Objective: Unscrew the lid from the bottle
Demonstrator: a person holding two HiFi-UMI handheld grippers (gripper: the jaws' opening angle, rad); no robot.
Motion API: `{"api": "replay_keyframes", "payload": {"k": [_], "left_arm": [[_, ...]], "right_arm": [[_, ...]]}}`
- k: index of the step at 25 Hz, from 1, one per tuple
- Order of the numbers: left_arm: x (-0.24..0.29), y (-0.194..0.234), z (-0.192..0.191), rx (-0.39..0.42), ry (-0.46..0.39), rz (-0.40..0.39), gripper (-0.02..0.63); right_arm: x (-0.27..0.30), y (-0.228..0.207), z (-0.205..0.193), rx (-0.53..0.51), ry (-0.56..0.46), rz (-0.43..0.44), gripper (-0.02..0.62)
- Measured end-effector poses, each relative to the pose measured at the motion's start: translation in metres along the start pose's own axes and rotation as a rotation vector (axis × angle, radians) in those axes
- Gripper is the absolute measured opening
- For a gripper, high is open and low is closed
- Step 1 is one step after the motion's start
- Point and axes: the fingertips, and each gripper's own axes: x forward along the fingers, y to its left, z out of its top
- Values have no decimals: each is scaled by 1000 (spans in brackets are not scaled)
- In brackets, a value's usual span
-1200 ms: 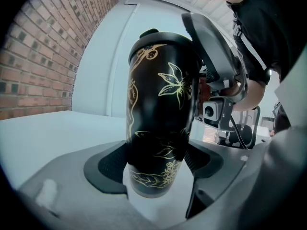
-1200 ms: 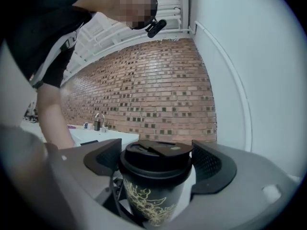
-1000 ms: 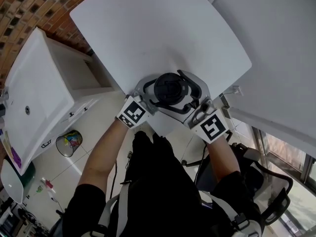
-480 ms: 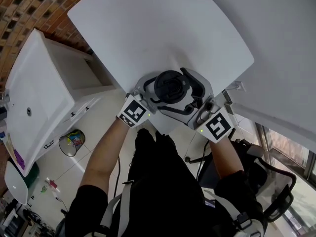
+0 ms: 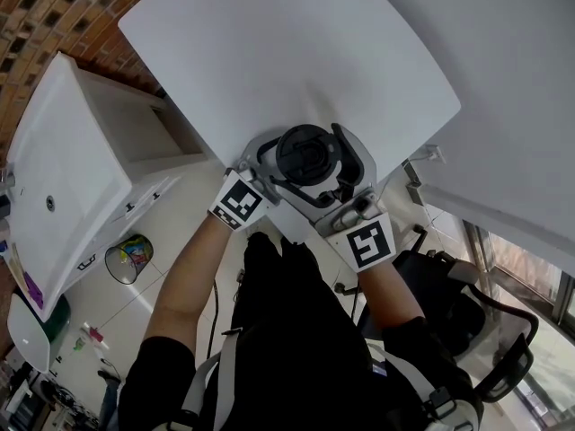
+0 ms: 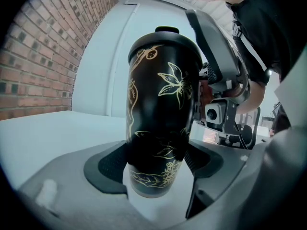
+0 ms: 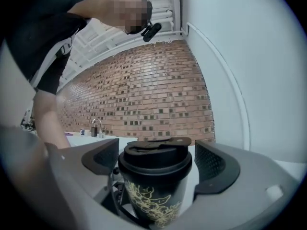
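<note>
– White table (image 5: 269, 52) fills the frame, brick wall (image 7: 144, 95) behind. My left gripper (image 6: 156, 160) is clamped low on the black bottle (image 6: 160, 104), centre frame.
– And the right gripper (image 7: 158, 162)?
– Jaws spread wide either side of the lid (image 7: 156, 153), not touching it. Lid's still on, all the unscrewing's left.

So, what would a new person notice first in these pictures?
A black bottle with gold flowers is at the near edge of the white table. The left gripper is shut on its lower body, while the right gripper has its fingers open on both sides of the black lid, not touching it.
</note>
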Motion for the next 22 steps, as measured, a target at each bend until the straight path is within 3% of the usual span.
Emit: {"api": "replay_keyframes", "payload": {"k": [5,10,13,19,22], "left_arm": [[0,-1,-1,0,-1,1,374],[0,-1,0,0,-1,-1,374],[0,-1,0,0,0,-1,373],[0,0,-1,0,0,-2,373],[0,0,-1,0,1,-2,374]], "right_arm": [[7,-1,-5,-19,17,-93,472],[8,0,-9,-27,49,-47,454],[6,4,-13,-7,76,68,458],[5,14,-14,-19,138,431,465],[6,16,-11,-39,133,483,465]]}}
